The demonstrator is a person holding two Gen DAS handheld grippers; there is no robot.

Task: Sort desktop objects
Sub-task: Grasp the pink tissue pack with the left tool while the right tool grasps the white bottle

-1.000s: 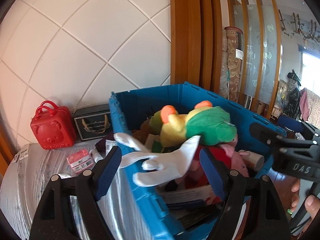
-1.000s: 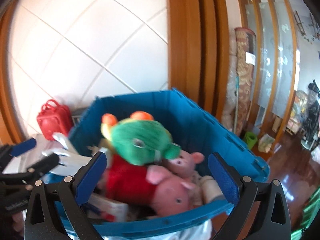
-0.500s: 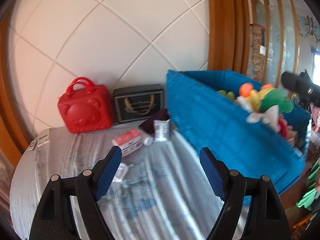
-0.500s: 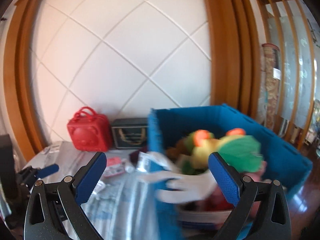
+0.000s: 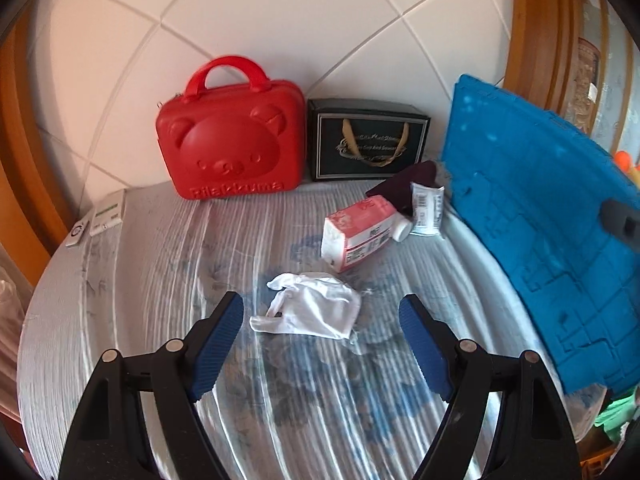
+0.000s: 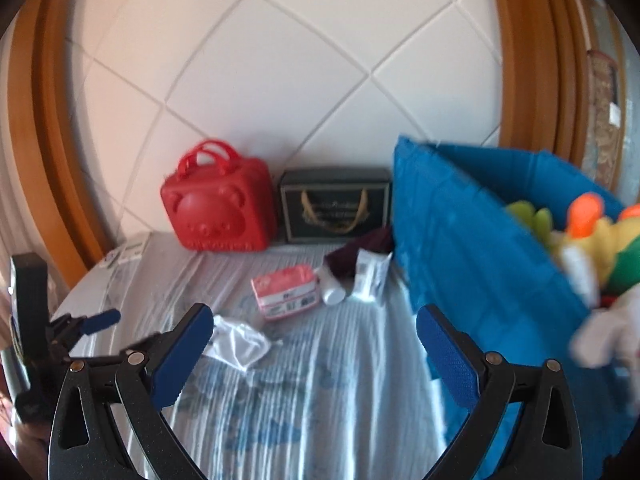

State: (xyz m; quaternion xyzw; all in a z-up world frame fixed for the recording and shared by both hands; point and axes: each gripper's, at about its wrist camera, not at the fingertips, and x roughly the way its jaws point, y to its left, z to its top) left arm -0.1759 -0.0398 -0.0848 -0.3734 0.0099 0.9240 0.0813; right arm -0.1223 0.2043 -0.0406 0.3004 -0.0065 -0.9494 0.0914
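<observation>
A crumpled white cloth lies on the striped table cover, just ahead of my left gripper and between the lines of its open fingers, untouched. Behind it lie a pink tissue pack, a small white bottle, a white packet and a dark maroon cloth. My right gripper hangs open and empty over the table, with the white cloth by its left finger and the pink pack further ahead. The left gripper shows at the left edge of the right wrist view.
A blue crate holding plush toys stands at the right on the table. A red bear-faced case and a black box stand against the white tiled wall. Two small flat devices lie at the far left edge.
Both grippers have swung left and down, from over the blue crate of plush toys to above the table. The white cloth now lies before the left gripper.
</observation>
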